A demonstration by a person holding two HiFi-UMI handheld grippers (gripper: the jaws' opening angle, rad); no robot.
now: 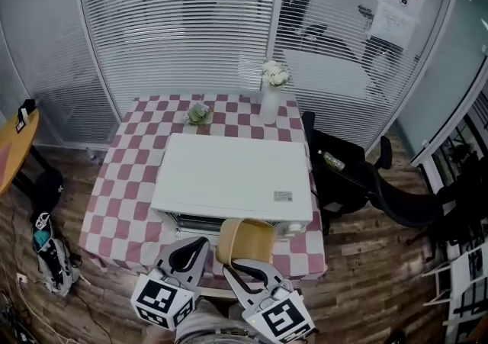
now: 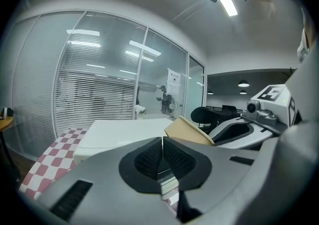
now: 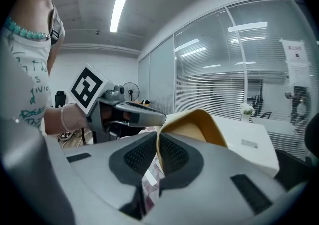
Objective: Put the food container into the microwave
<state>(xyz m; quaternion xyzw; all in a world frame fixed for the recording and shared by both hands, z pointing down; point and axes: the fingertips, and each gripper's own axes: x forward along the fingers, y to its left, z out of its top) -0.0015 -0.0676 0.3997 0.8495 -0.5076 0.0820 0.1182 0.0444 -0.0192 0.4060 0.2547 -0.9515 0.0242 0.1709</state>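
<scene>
A white microwave (image 1: 232, 175) stands on the checked table (image 1: 122, 175), and its door side faces me. The food container (image 1: 245, 239) is a tan bowl with a yellow inside, held tilted just before the microwave's front. My right gripper (image 1: 238, 265) is shut on its rim; in the right gripper view the rim runs between the pads of that gripper (image 3: 157, 141), and the container (image 3: 197, 124) rises beyond them. My left gripper (image 1: 192, 249) hovers close to the left of the container, shut and empty. In the left gripper view its jaws (image 2: 162, 141) meet, with the container (image 2: 187, 131) to their right.
A white vase of flowers (image 1: 271, 94) and a small green plant (image 1: 199, 114) stand behind the microwave. Black chairs (image 1: 358, 182) crowd the table's right side. A bag (image 1: 49, 251) lies on the wooden floor at left. Glass walls with blinds close off the back.
</scene>
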